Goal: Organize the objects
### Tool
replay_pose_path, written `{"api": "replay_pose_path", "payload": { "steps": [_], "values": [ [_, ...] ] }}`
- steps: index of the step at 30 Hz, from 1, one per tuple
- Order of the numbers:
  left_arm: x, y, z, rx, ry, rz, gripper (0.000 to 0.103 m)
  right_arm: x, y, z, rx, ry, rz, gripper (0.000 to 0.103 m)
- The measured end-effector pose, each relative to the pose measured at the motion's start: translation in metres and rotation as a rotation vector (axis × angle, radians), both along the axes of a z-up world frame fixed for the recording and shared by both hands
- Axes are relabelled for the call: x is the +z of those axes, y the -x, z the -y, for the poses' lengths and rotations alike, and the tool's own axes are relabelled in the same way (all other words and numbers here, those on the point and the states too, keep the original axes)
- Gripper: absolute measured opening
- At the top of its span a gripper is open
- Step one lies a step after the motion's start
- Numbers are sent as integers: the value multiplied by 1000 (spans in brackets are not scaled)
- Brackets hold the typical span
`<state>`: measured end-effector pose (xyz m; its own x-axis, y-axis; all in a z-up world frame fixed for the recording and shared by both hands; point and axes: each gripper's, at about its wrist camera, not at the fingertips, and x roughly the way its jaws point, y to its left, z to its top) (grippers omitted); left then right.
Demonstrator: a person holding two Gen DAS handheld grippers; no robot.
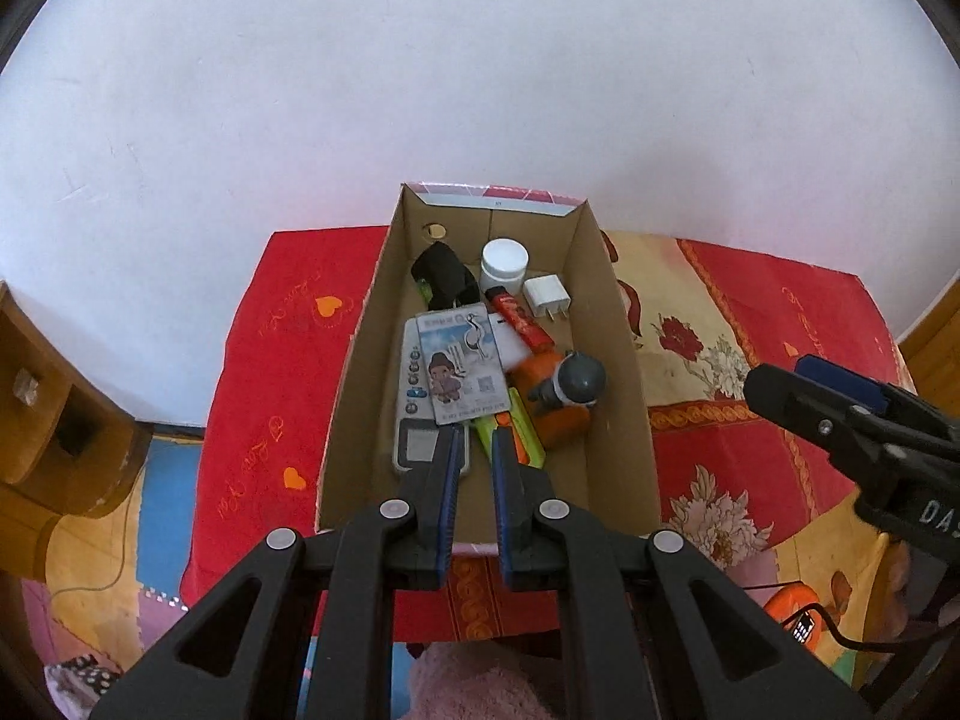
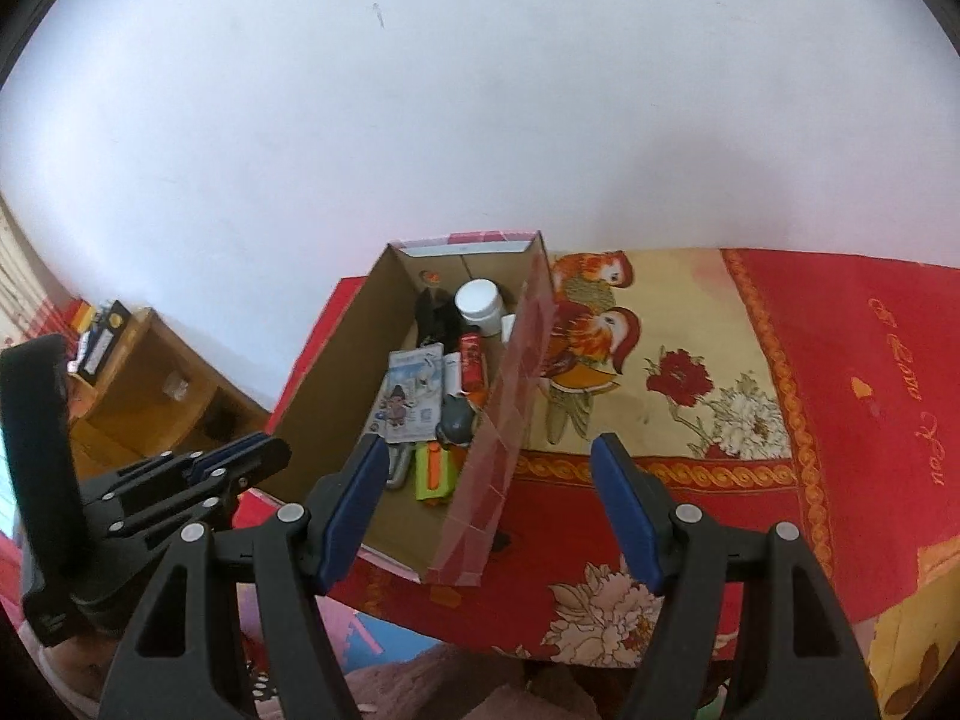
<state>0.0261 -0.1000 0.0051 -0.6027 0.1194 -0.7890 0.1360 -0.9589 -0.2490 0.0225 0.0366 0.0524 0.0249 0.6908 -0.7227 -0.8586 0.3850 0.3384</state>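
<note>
- Left tool (image 1: 474, 444): jaws nearly closed, a narrow gap is seen between the blue pads, nothing gripped. It is held above the near end of the box (image 1: 360, 360), pointing down into it.
- Right tool (image 2: 489, 465): jaws wide apart, nothing between the pads. It is held over the near right corner of the box; the right wall is framed between the fingers without contact.
- Box: open cardboard, set on the counter (image 1: 750, 456), which is covered by a red and yellow floral cloth. Long axis runs 6 to 12 o'clock in the left wrist view.
- Contents, all inside the box:
- White jar (image 1: 504, 264) at 12 o'clock, upright, near the far wall.
- Black item (image 1: 441, 273) just at 9 o'clock of the jar; type cannot be told.
- White charger (image 1: 546, 297) at 4 o'clock of the jar, prongs toward the near end.
- Red tube (image 1: 519, 318) lying diagonally, between charger and card.
- Card (image 1: 459, 369) with a cartoon figure, lying on top of a grey remote (image 1: 414, 420) on the left side.
- Grey and orange figure (image 1: 567, 390) on the right side, at 3 o'clock of the card.
- Green and orange item (image 1: 522, 432) below the card, just beside the left tool tips; contact cannot be told.
- Wooden shelf (image 2: 156, 384) stands at 9 o'clock of the counter, against the white wall.
</note>
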Motion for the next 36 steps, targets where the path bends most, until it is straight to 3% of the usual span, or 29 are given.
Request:
{"api": "replay_pose_path", "payload": {
  "steps": [6, 9, 19, 36],
  "values": [
    [-7, -2, 6, 0, -5, 1, 11, -10, 9, 2, -64, 9, 44, 72],
    [-12, -2, 9, 3, -1, 9, 21, -13, 16, 1, -87, 10, 33, 72],
    [-16, 0, 11, -22, 16, 13, 22, -18, 31, -2, -101, 56, 41, 72],
    [-11, 22, -10, -40, 14, 4, 22, -22, 6, 12, -180, 71, 29, 72]
  ]
}}
